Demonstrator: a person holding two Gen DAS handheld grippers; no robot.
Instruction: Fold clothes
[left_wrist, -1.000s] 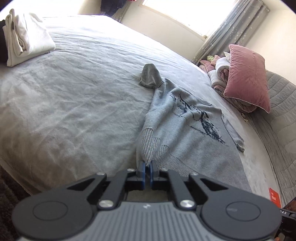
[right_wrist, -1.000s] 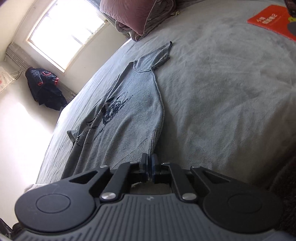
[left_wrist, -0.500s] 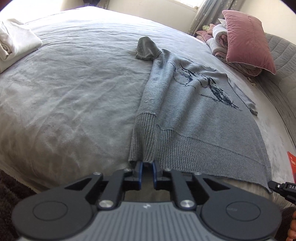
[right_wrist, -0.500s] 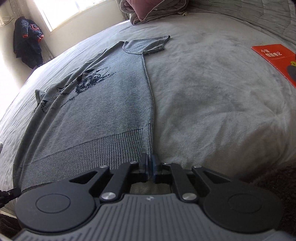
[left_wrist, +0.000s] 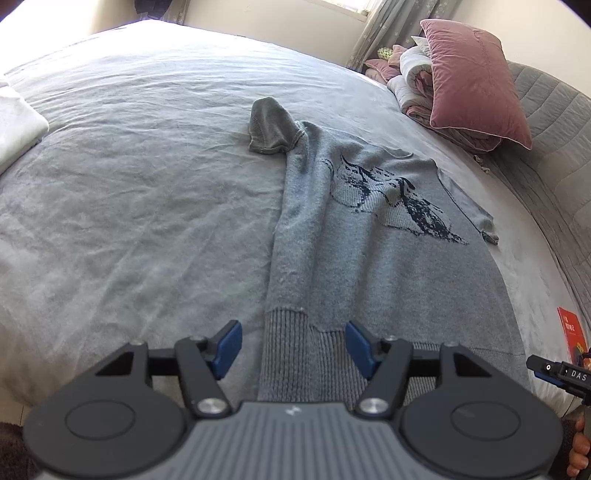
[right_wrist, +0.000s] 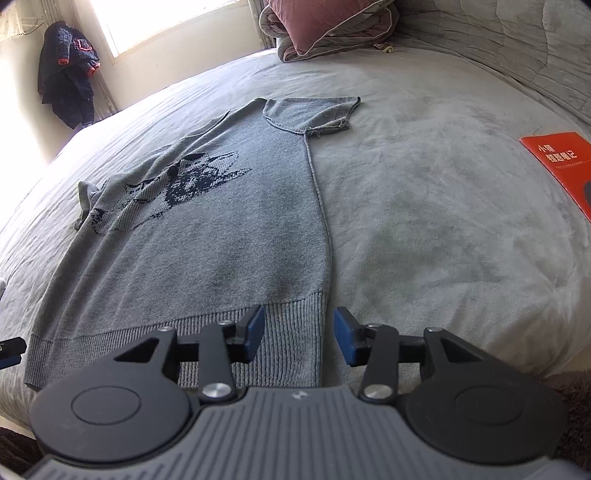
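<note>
Two tongs, both at the near edge of the bed (left_wrist: 129, 206), both with jaws opening. Far left: white folded cloth (left_wrist: 14, 125) at the frame edge. Left tongs (left_wrist: 291, 345) sit over the left hem corner of the grey sweater (left_wrist: 388, 273); ribbed hem lies between the blue pads (left_wrist: 227, 345), pads clear of the fabric, not gripping. Sweater lies flat, front up, dark knit graphic on the chest, hem near, collar far. Its left side is folded over in a long ridge, and the left sleeve (left_wrist: 271, 127) is bunched up at the far end. Right tongs (right_wrist: 299, 332) straddle the right hem corner at the side seam; pads apart, fabric between, not pressed. Right sleeve (right_wrist: 314, 114) lies flat, pointing right. Far right: red booklet (right_wrist: 561, 162) on the bed, well apart from the sweater. Far side: pink pillow (left_wrist: 476, 77) on bundled bedding.
</note>
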